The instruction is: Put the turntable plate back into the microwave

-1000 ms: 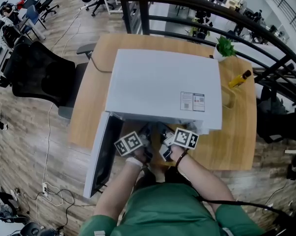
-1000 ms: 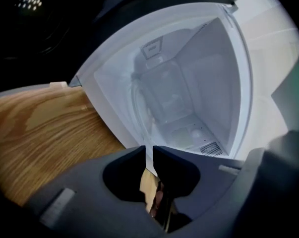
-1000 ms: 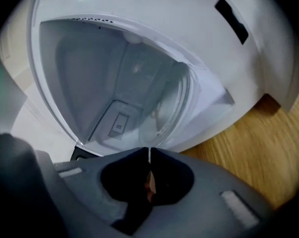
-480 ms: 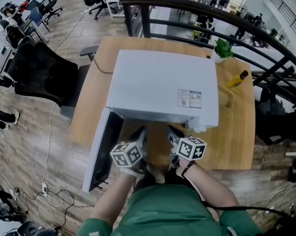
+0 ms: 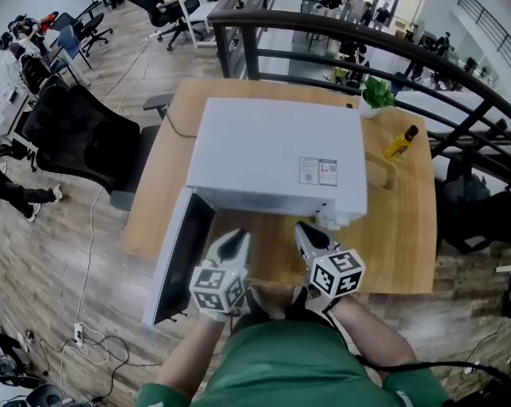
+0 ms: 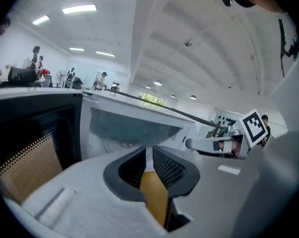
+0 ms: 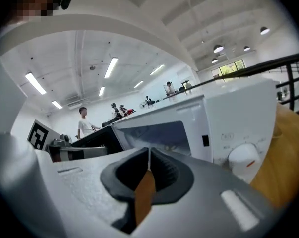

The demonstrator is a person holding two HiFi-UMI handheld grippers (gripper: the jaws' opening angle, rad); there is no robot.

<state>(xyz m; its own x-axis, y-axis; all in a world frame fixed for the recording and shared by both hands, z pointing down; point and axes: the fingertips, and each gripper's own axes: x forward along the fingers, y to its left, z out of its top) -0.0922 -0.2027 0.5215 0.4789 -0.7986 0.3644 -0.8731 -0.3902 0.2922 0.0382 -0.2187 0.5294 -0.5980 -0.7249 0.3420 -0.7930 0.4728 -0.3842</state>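
The white microwave [image 5: 272, 155] stands on a wooden table [image 5: 403, 227] with its door [image 5: 177, 257] swung open to the left. In the left gripper view a bluish glass plate [image 6: 134, 129] appears to lie in the cavity above the hub. My left gripper [image 5: 236, 237] and right gripper [image 5: 304, 229] hover side by side in front of the cavity mouth, apart from it. Both are shut with nothing between the jaws, as the left gripper [image 6: 149, 152] and right gripper [image 7: 149, 155] show up close. Each gripper view points at the open cavity [image 7: 154, 133].
The microwave's dial [image 7: 243, 158] sits on its right front. At the table's right stand a yellow bottle [image 5: 401, 142], a wooden cup [image 5: 378, 172] and a potted plant [image 5: 375, 93]. A black chair [image 5: 77, 138] is left of the table; a dark railing [image 5: 340, 36] runs behind.
Both grippers have come back out of the microwave's mouth towards the person and risen. Both have rolled, so their marker cubes now face up.
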